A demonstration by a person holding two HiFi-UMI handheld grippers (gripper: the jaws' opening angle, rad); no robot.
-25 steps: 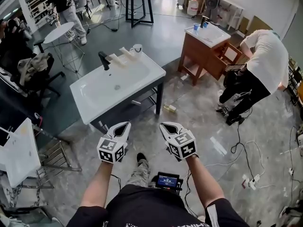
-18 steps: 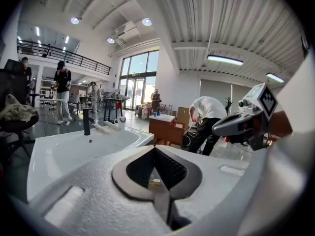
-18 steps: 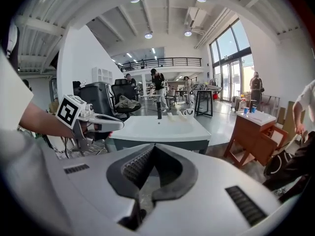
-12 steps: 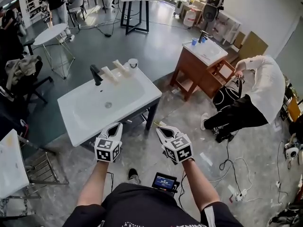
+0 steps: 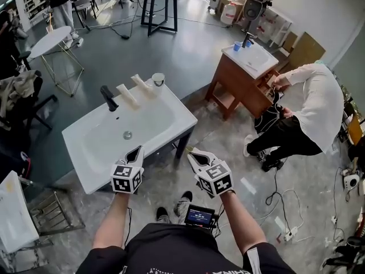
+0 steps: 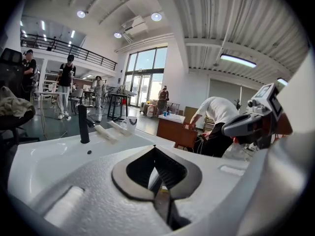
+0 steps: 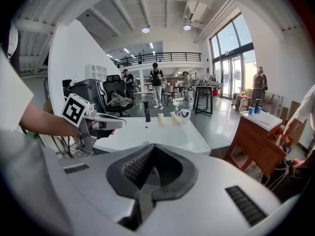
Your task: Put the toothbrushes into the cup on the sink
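The white sink (image 5: 85, 153) stands ahead of me with a black faucet (image 5: 108, 97) at its back. Two pale toothbrushes (image 5: 126, 95) (image 5: 142, 85) lie on the back rim, and the cup (image 5: 158, 79) stands upright at the back right corner. My left gripper (image 5: 135, 153) is shut and empty at the sink's near edge. My right gripper (image 5: 194, 156), also shut and empty, hangs over the floor just right of the sink. The left gripper view shows the toothbrushes (image 6: 106, 132) and cup (image 6: 131, 124) far beyond the closed jaws. The right gripper view shows the cup (image 7: 183, 115) across the basin.
A wooden vanity (image 5: 239, 76) with a second basin stands at the right rear, and a person in a white shirt (image 5: 313, 113) bends beside it. Cables (image 5: 291, 198) trail over the floor at right. A round white table (image 5: 51, 41) and a metal rack (image 5: 51, 216) are at the left.
I have walked toward the sink, which now lies closer and lower in the head view. Both grippers have travelled forward with me, staying shut; the left one now reaches the sink's near edge.
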